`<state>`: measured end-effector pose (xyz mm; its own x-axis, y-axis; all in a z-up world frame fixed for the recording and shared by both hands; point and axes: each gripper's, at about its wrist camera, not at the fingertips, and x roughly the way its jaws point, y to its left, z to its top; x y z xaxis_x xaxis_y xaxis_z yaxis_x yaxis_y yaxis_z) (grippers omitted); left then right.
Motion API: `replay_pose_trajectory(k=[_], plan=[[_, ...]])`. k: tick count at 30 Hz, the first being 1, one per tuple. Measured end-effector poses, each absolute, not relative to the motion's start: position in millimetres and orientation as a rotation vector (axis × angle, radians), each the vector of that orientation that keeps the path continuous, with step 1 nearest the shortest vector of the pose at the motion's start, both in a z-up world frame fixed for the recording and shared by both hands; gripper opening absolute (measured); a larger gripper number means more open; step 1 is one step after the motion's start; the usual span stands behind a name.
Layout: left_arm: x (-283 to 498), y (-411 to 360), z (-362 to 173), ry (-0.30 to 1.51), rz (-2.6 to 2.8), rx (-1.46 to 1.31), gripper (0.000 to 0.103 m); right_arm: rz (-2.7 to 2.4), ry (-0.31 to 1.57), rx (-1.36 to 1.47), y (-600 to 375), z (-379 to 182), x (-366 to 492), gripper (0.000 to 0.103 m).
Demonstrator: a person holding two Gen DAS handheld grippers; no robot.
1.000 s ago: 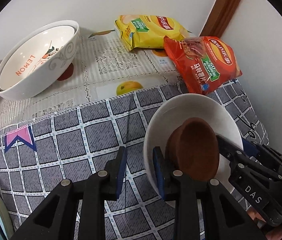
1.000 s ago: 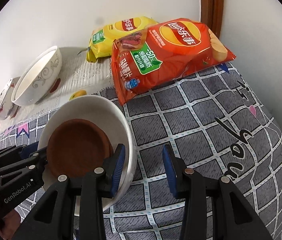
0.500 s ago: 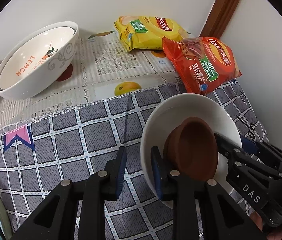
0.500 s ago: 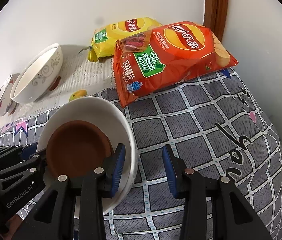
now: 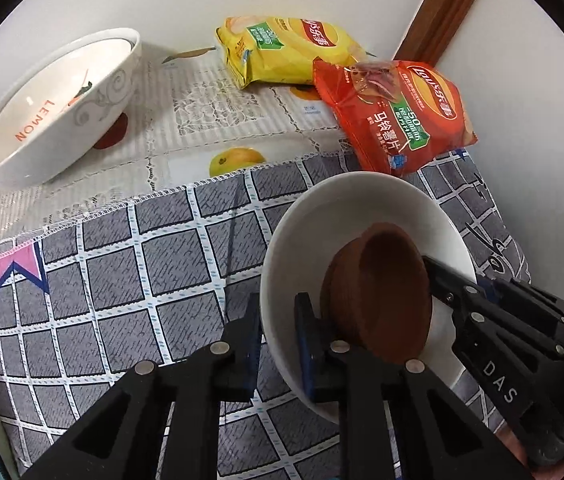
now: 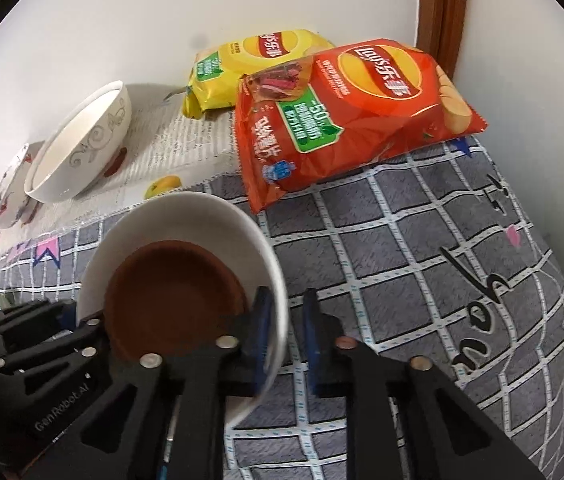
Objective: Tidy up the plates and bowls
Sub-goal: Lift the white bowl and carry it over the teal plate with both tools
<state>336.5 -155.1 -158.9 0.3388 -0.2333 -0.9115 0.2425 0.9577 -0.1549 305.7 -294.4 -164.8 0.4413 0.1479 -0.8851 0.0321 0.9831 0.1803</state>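
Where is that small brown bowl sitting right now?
The small brown bowl sits inside the plain white bowl, low and left in the right wrist view, between both grippers, just in front of the red crisp bag.

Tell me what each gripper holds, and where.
Both hold the white bowl by its rim: left gripper closing on the left edge, right gripper clamped opposite.

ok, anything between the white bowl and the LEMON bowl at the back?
Nothing visible. Only bare tablecloth lies between the white bowl and the LEMON bowl. The yellow chip bag and the red chip bag sit right of that path.
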Motion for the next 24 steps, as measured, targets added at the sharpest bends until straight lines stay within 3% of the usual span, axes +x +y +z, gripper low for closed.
replay_pose_trajectory(k=[24], plan=[[305.0, -113.7, -125.0, 1.152, -0.283, -0.054, 0.011, 0.063, 1.062, 0.243, -269.7, -129.3, 273.8, 0.008]])
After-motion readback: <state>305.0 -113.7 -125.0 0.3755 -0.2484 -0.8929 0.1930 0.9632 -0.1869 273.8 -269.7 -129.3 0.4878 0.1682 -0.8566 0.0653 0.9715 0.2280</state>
